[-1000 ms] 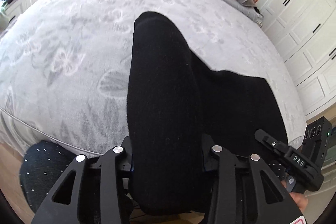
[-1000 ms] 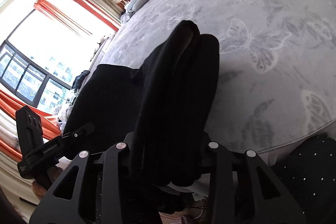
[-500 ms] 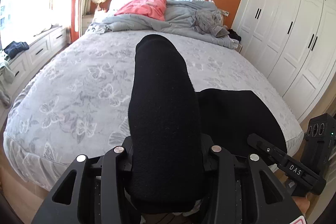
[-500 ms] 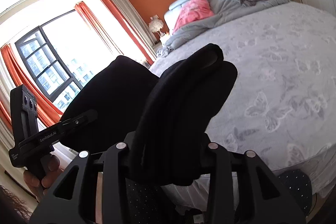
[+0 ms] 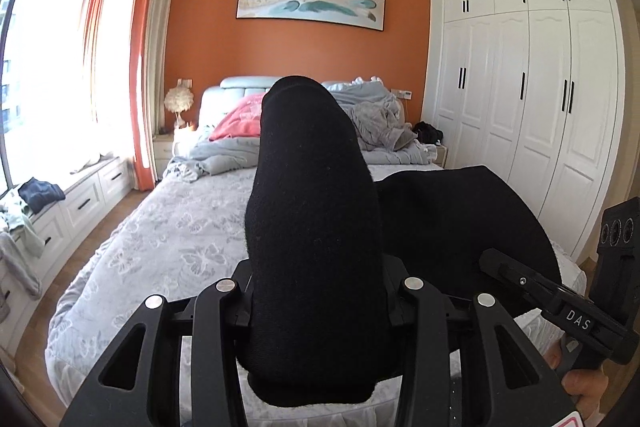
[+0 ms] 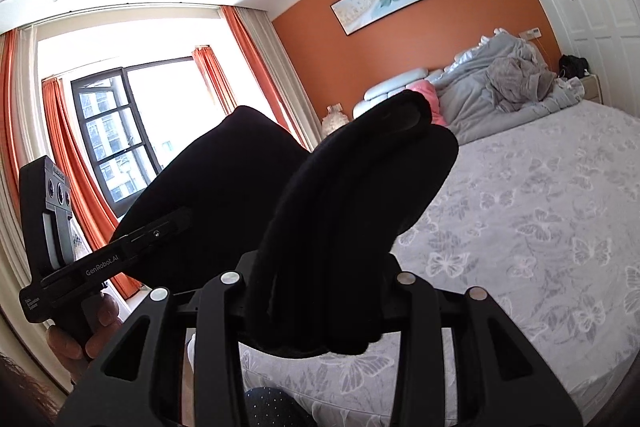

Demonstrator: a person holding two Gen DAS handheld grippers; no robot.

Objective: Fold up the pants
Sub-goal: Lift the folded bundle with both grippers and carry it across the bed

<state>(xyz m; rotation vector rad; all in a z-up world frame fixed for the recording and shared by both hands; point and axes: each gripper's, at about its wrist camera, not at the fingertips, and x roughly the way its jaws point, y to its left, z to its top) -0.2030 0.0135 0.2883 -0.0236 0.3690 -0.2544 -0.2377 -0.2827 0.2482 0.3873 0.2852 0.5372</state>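
Note:
The black pants [image 5: 312,219] hang between both grippers, lifted above the foot of the bed. My left gripper [image 5: 316,307] is shut on a thick fold of the pants that covers its fingertips. My right gripper [image 6: 320,303] is shut on another bunched part of the pants [image 6: 344,227], also hiding its fingertips. The cloth stretches between them [image 5: 448,227]. The other gripper shows at the right edge of the left wrist view [image 5: 576,315] and at the left of the right wrist view [image 6: 100,263].
A bed with a grey butterfly-print cover [image 5: 180,239] lies ahead and below. A rumpled grey duvet [image 5: 376,123] and a pink pillow [image 5: 240,119] sit at its head. White wardrobes [image 5: 540,99] stand on the right, window drawers [image 5: 80,199] on the left.
Both grippers have lifted and tilted up with the pants, from looking down at the bed cover to looking across the room. The pants have risen off the bed.

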